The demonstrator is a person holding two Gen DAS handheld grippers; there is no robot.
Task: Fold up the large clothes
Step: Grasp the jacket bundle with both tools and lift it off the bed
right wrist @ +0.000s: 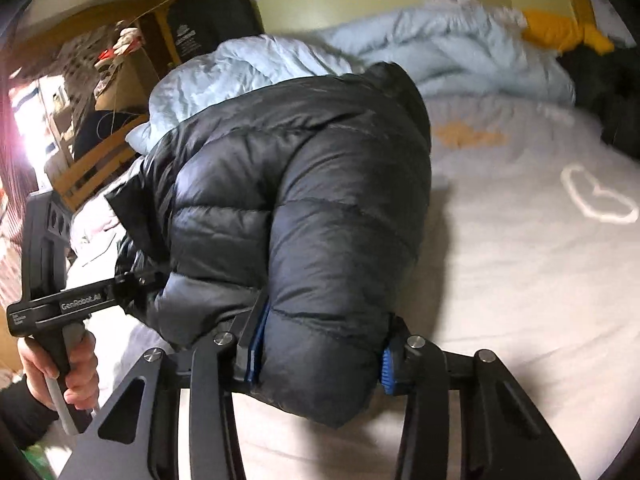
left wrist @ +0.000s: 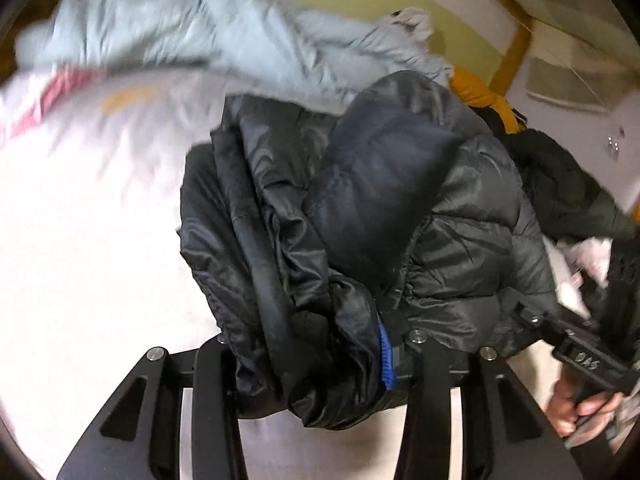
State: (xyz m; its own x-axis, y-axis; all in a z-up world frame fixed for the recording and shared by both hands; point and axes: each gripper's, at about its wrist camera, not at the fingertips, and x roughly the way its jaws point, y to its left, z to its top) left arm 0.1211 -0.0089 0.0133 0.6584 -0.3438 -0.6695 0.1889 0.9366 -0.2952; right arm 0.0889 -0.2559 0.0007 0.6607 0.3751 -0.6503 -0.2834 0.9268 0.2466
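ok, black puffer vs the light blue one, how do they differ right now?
The black puffer jacket is bunched and held by both the left gripper and the right gripper; the light blue puffer jacket lies spread on the bed, ungripped, behind it. Both are quilted.

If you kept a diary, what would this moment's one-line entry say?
left gripper: clamped on black puffer jacket | right gripper: clamped on it | jacket bunched above bed
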